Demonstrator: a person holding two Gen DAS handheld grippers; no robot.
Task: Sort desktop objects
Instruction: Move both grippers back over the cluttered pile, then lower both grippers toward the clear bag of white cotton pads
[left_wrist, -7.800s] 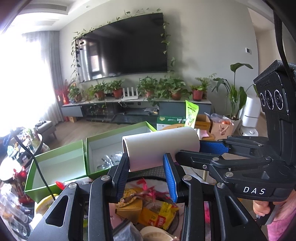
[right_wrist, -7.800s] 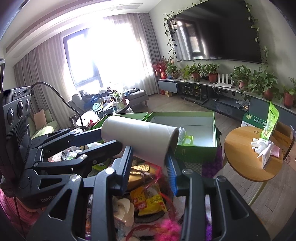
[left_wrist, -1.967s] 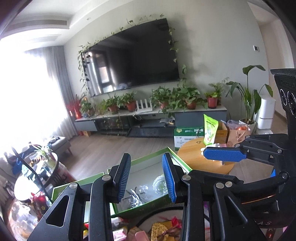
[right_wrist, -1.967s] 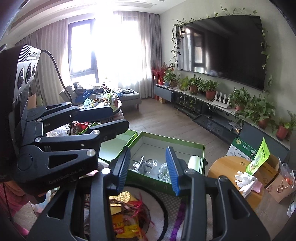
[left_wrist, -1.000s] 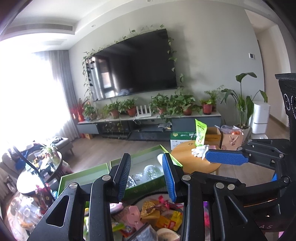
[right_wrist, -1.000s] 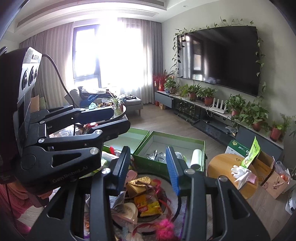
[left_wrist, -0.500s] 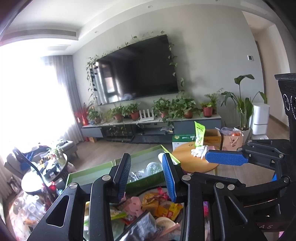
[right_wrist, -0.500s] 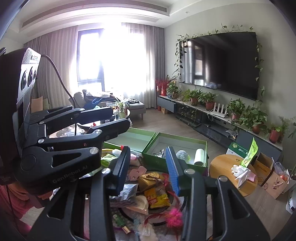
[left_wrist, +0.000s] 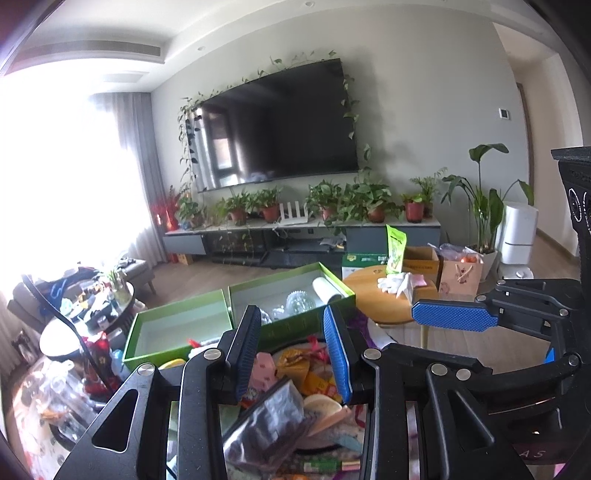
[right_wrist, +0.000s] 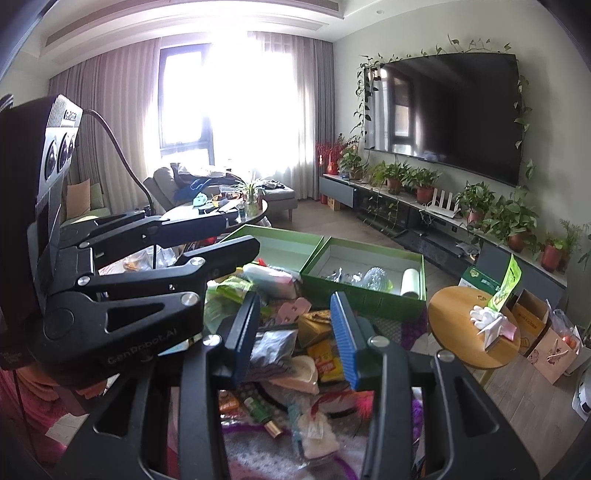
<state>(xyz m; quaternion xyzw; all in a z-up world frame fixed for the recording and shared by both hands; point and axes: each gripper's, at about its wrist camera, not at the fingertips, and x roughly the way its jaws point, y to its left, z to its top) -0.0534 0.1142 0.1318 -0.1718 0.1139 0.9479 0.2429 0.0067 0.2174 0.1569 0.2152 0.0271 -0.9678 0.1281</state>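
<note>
Daylight is flooding a living room where the left gripper (left_wrist: 291, 350) and right gripper (right_wrist: 295, 338) are hovering, jaws parted and grasping nothing, above a heap of packets (right_wrist: 291, 354) crowding the tabletop. Picking from such a tangle is risky: a neighbouring wrapper may be dragged along. At the far edge, one green box (right_wrist: 369, 295) is holding a white roll (right_wrist: 410, 282) and clear plastic pieces (right_wrist: 375, 276); its twin (left_wrist: 177, 332) is looking bare.
</note>
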